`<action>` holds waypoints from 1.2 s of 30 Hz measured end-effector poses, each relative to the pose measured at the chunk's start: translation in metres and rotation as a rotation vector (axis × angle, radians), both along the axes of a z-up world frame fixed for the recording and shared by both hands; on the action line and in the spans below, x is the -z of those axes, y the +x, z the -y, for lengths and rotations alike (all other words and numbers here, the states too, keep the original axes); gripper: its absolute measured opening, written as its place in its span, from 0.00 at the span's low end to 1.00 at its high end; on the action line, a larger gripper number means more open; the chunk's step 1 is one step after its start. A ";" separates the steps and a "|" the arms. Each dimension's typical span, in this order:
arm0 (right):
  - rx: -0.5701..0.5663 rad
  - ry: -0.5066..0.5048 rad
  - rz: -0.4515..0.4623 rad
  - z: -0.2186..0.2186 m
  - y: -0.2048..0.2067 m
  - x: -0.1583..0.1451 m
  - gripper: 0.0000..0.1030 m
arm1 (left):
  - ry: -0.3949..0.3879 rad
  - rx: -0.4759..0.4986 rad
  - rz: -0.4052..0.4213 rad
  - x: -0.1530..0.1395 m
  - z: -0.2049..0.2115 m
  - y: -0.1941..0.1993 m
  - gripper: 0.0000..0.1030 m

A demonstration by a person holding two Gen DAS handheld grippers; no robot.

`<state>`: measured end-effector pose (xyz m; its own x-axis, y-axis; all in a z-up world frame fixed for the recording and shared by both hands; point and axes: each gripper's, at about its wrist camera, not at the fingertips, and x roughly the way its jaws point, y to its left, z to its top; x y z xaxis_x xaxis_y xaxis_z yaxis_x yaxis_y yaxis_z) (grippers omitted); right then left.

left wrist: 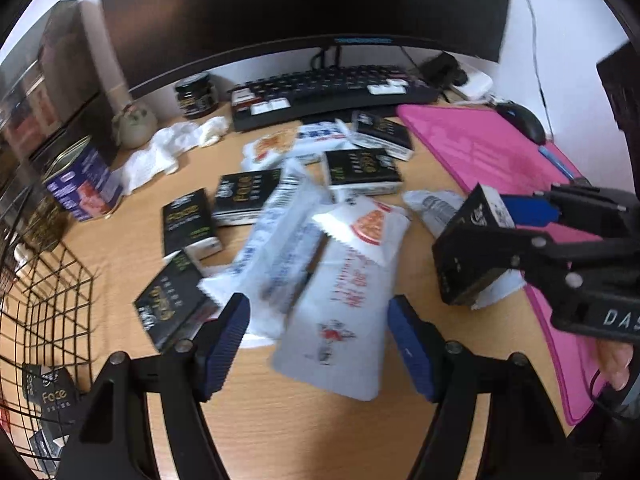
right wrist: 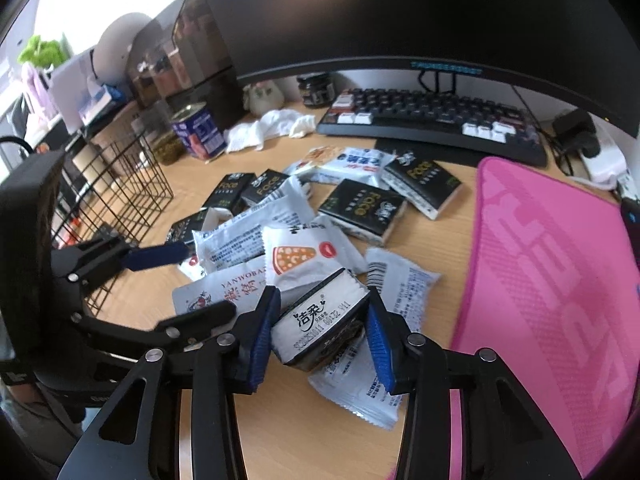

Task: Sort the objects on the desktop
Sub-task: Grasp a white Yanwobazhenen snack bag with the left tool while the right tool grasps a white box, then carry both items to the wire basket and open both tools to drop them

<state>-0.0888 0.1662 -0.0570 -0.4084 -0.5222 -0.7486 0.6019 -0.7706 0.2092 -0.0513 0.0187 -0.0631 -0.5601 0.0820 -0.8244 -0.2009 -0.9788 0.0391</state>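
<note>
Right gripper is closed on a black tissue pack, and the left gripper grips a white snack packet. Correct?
Partly. The right gripper is shut on the tissue pack. But the left wrist view shows the left gripper open around the snack packet, its pads clear of it.

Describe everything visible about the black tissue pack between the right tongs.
The black tissue pack is a small soft plastic-wrapped block, black with white ends. The end facing the right wrist camera carries printed Chinese characters and a code line. It is tilted, clamped on both sides by the blue ribbed pads of the right tongs, over the white snack packets beside the pink mat.
</note>
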 end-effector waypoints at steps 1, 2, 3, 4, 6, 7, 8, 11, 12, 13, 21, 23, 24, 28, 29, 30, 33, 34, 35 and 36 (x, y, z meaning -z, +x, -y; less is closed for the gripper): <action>0.004 -0.003 0.001 -0.004 0.001 -0.001 0.40 | -0.006 0.007 0.005 0.002 -0.005 -0.001 0.73; 0.007 -0.003 0.001 -0.006 0.001 -0.001 0.38 | -0.011 0.011 0.011 0.005 -0.009 -0.001 0.73; 0.011 -0.003 0.002 -0.009 0.002 -0.001 0.30 | -0.015 0.017 0.019 0.007 -0.012 -0.003 0.73; 0.013 -0.004 0.003 -0.012 0.002 -0.001 0.24 | -0.019 0.020 0.029 0.010 -0.015 -0.005 0.73; 0.015 -0.002 -0.001 -0.015 0.003 -0.003 0.21 | -0.023 0.018 0.039 0.012 -0.018 -0.007 0.72; 0.013 -0.001 -0.005 -0.015 0.004 -0.003 0.21 | -0.028 0.016 0.046 0.014 -0.019 -0.009 0.64; 0.011 0.003 -0.007 -0.016 0.004 -0.003 0.21 | -0.037 0.010 0.052 0.016 -0.019 -0.010 0.57; 0.016 0.005 0.001 -0.018 0.003 0.001 0.20 | -0.011 0.011 0.064 0.017 -0.016 -0.013 0.54; 0.018 0.006 0.005 -0.018 0.003 0.003 0.20 | -0.005 0.012 0.065 0.017 -0.016 -0.014 0.53; 0.020 0.007 0.006 -0.018 0.002 0.005 0.20 | 0.001 0.012 0.065 0.016 -0.016 -0.014 0.52; 0.035 -0.002 0.013 -0.020 0.001 0.005 0.17 | -0.005 0.003 0.047 0.010 -0.015 -0.013 0.50; 0.044 -0.013 0.003 -0.023 0.002 0.001 0.17 | -0.005 0.000 0.035 0.006 -0.014 -0.011 0.50; 0.046 -0.016 -0.003 -0.024 0.002 -0.002 0.17 | -0.003 -0.001 0.031 0.004 -0.013 -0.010 0.50; 0.045 -0.031 -0.026 -0.026 0.006 -0.014 0.17 | 0.002 -0.008 0.005 -0.008 -0.009 -0.006 0.50; 0.045 -0.032 -0.030 -0.026 0.008 -0.016 0.17 | 0.004 -0.007 -0.003 -0.012 -0.009 -0.004 0.50; 0.043 -0.033 -0.034 -0.025 0.010 -0.019 0.17 | 0.004 -0.006 -0.014 -0.016 -0.009 -0.001 0.50; 0.038 -0.043 -0.053 -0.025 0.017 -0.028 0.17 | -0.004 0.008 -0.052 -0.029 -0.012 0.008 0.50; 0.039 -0.046 -0.058 -0.026 0.019 -0.030 0.17 | -0.013 0.020 -0.051 -0.027 -0.013 0.009 0.50; 0.039 -0.050 -0.063 -0.027 0.020 -0.032 0.17 | -0.023 0.024 -0.023 -0.020 -0.013 0.005 0.50; 0.039 -0.051 -0.065 -0.026 0.021 -0.033 0.17 | -0.037 0.011 0.013 -0.009 -0.012 0.000 0.50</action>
<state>-0.0675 0.1926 -0.0237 -0.4762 -0.5419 -0.6926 0.5854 -0.7831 0.2102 -0.0517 0.0311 -0.0545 -0.5482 0.0569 -0.8344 -0.2120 -0.9745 0.0729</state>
